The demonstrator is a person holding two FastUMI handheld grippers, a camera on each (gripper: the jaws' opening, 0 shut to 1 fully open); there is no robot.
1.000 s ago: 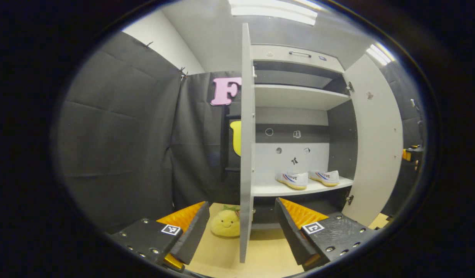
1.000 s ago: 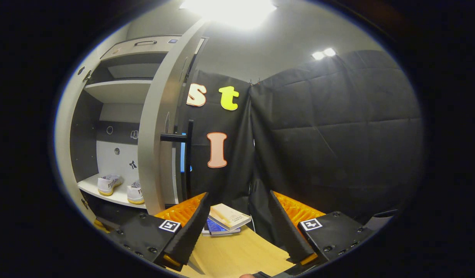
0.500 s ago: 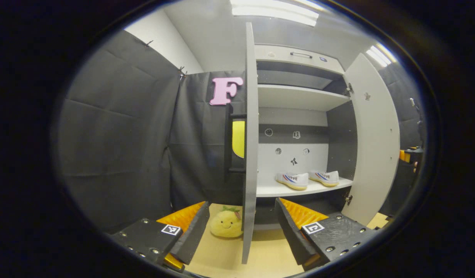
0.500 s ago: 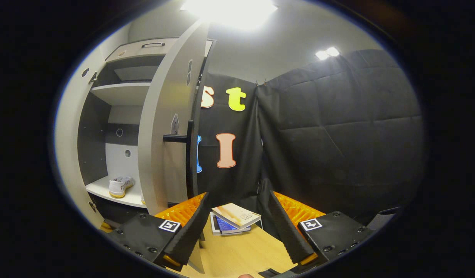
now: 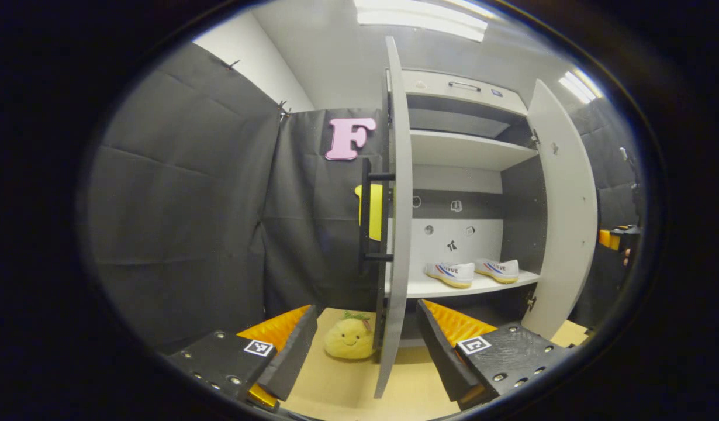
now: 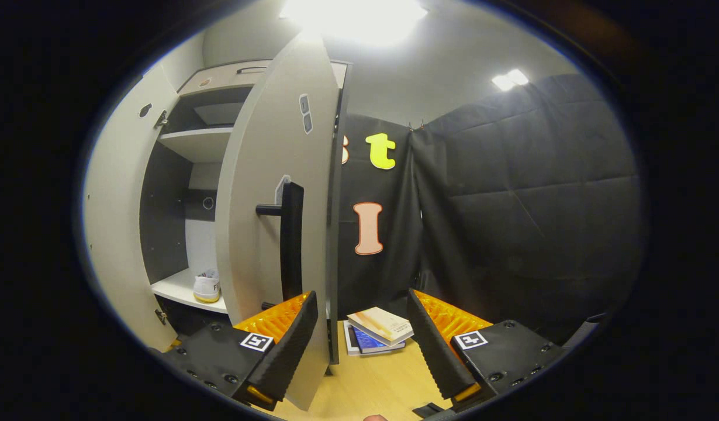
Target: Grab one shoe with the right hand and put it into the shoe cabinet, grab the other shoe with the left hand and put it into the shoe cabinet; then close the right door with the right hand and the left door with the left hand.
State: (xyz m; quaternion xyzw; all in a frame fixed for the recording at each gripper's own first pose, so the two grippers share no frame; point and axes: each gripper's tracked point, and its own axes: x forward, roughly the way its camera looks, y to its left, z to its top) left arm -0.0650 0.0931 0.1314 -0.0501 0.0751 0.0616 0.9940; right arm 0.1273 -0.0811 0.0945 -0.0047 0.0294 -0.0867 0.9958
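Two white shoes [image 5: 450, 273] [image 5: 498, 269] with yellowish soles stand side by side on the lower shelf [image 5: 429, 287] of the grey shoe cabinet. My left gripper [image 5: 364, 318] is open and holds nothing, just in front of the left door [image 5: 397, 234], which I see edge-on with its black handle [image 5: 371, 216]. The right door [image 6: 266, 222] stands partly swung in and hides all but one shoe [image 6: 207, 286]. My right gripper [image 6: 361, 295] is open, its left finger [image 6: 280, 345] close to that door's outer face, below the black handle [image 6: 290, 240].
A yellow plush toy [image 5: 351, 340] sits on the wooden floor by the left door's foot. A small stack of books [image 6: 377, 330] lies on the floor right of the right door. The other gripper [image 5: 614, 238] shows beyond the right door [image 5: 561, 204]. Black cloth walls close in both sides.
The right door has swung further toward the cabinet, covering one shoe in the right gripper view. The left gripper view has shifted, and the left door's handle side now shows.
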